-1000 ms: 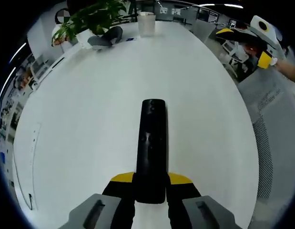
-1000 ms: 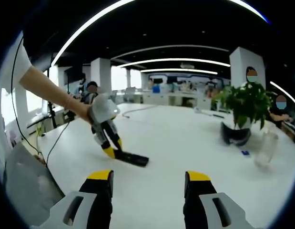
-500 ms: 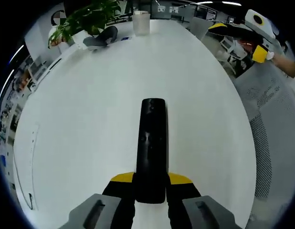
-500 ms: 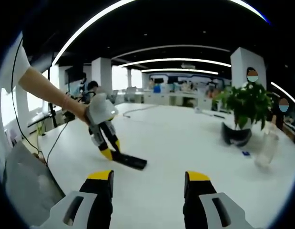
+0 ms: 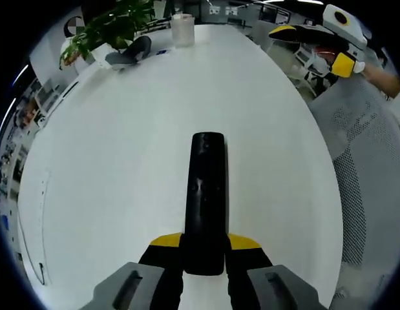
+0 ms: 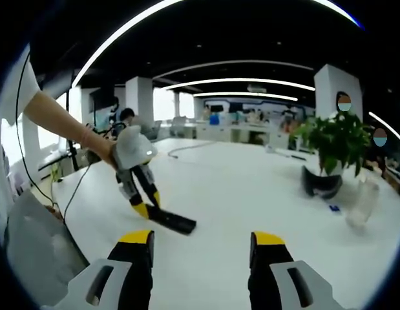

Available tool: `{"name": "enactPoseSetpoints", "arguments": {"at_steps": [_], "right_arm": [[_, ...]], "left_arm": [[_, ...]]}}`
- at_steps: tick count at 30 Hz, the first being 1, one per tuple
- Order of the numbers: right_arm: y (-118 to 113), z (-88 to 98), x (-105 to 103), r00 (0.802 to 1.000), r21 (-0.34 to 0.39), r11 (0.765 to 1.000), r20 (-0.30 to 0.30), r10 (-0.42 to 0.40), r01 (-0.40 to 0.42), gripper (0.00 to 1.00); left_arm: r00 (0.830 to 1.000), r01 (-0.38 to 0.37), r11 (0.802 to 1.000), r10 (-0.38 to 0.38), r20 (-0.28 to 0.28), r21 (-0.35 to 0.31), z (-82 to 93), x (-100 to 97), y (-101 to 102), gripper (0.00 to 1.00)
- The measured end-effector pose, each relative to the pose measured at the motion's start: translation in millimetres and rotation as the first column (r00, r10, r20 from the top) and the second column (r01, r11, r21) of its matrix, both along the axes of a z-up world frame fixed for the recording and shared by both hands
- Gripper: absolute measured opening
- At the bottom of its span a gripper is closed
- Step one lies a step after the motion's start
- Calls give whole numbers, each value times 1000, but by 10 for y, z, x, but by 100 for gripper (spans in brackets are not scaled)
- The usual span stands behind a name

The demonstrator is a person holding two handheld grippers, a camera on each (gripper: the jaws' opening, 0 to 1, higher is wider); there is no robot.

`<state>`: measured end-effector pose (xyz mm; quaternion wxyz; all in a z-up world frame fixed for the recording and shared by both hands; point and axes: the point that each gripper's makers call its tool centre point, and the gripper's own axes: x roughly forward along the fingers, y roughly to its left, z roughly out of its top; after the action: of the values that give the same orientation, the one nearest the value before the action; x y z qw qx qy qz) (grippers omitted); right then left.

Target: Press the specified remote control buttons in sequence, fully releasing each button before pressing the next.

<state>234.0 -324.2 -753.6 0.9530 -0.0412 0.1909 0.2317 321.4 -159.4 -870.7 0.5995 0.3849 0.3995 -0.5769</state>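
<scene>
White office table (image 5: 122,129), potted plant (image 6: 335,145) at the far end. Left gripper (image 5: 204,248) clamps the near end of the black remote (image 5: 206,194), long axis pointing straight away from its jaws. Right gripper (image 6: 203,242) hangs wide open, empty, well apart to the remote's right. Buttons probably face up; too blurred to tell.

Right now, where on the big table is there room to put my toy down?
Most of the white table is bare: the wide stretch between the remote held in the left gripper and the plant. The far corner is crowded, where the plant, a dark pot and a clear cup sit close together.
</scene>
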Motion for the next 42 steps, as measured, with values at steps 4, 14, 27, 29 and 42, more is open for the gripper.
{"name": "enactPoseSetpoints", "arguments": {"at_steps": [4, 14, 27, 29, 42], "right_arm": [[3, 1, 0, 1000, -2, 1000, 1, 2, -2, 58], [8, -5, -2, 1000, -9, 1000, 0, 7, -7, 57], [12, -13, -7, 1000, -17, 1000, -2, 10, -10, 57], [6, -11, -6, 1000, -17, 1000, -1, 6, -6, 57], [-24, -11, -2, 1000, -27, 1000, 3, -8, 8, 56]], "left_arm": [[1000, 0, 1000, 0, 1, -4, 0, -35, 7, 23], [1000, 6, 1000, -6, 0, -3, -3, -107, 13, 23], [1000, 0, 1000, 0, -2, -10, -3, -212, 26, 23], [1000, 3, 1000, -3, -1, -12, -4, -222, 28, 23], [1000, 3, 1000, -3, 0, -10, -3, -317, 32, 23]]}}
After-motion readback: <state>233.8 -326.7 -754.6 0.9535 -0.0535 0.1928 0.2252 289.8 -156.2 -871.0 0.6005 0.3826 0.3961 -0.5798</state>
